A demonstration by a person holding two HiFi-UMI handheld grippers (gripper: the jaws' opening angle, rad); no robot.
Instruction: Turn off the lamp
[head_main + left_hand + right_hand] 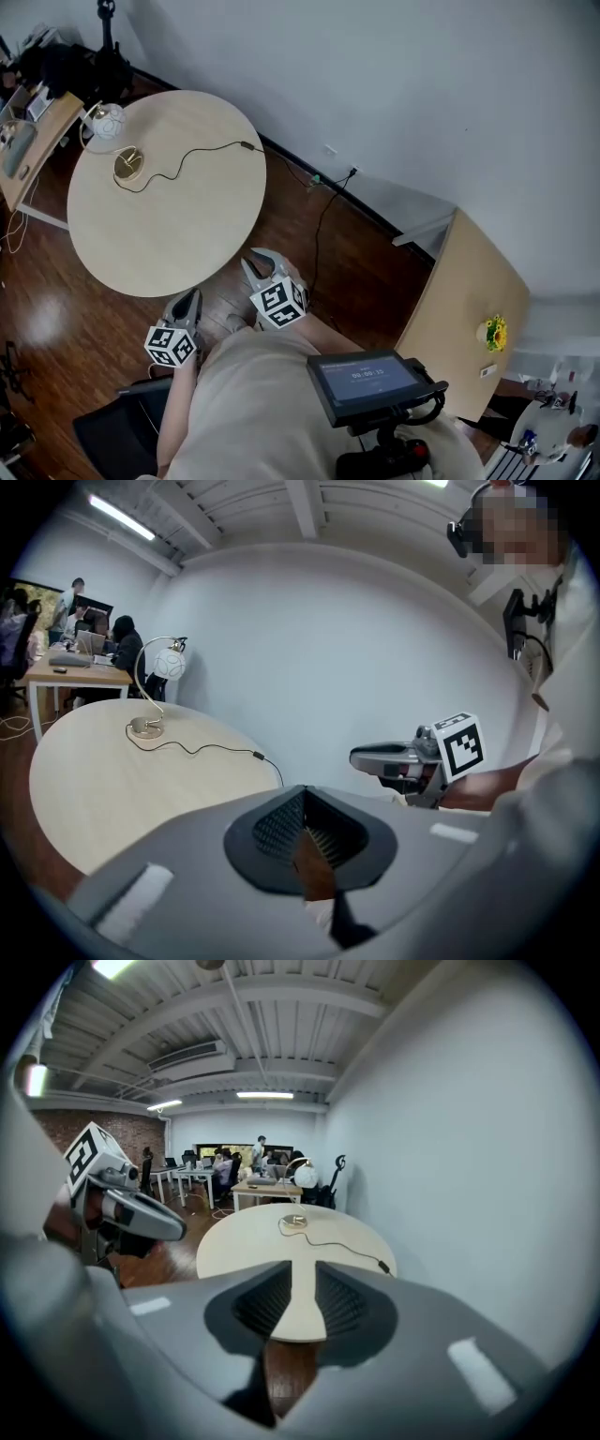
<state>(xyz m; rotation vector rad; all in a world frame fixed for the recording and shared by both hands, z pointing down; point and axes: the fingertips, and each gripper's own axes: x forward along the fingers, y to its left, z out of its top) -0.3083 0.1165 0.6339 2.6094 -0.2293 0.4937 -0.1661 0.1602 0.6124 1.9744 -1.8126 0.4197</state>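
Wooden floor underfoot, facing the lamp sitting at the round table's far left edge, well apart, and carrying the left gripper clenched on nothing and the right gripper slightly parted, empty, probably keeping both free for the cord switch.

**Round worktop, one lamp and its cord**

The round, pale wooden worktop stands on a dark wooden floor, close to the white wall. Near its far left edge sits a lamp with a round brass base and a white globe shade. The lamp's black cord snakes across the top to a small dark block near the far rim, then runs off towards the wall. To the right, well apart, a second pale worktop bears a small bunch of yellow flowers.
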